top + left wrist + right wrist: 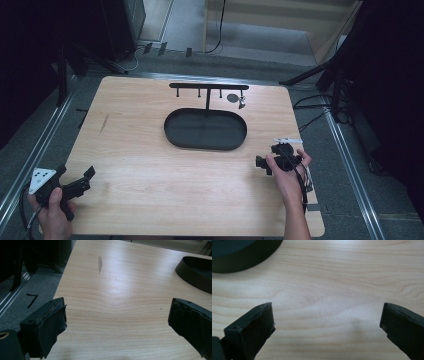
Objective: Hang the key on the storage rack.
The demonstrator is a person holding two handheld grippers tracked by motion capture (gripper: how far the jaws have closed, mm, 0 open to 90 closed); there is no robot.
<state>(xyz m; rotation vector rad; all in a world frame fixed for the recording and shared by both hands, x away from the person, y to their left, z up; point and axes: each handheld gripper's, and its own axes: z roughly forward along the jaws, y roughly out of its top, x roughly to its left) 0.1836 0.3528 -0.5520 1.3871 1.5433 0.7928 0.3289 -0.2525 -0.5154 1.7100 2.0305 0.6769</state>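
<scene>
A black "7" marks the grey floor (37, 293).

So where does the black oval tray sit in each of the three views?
High view: black oval tray at the table's centre, just in front of the hook rack.
Left gripper view: only its curved wall at the upper right edge, beyond the open jaws.
Right gripper view: its wall at the top left corner.
Shared landmark: the light wooden table.
</scene>
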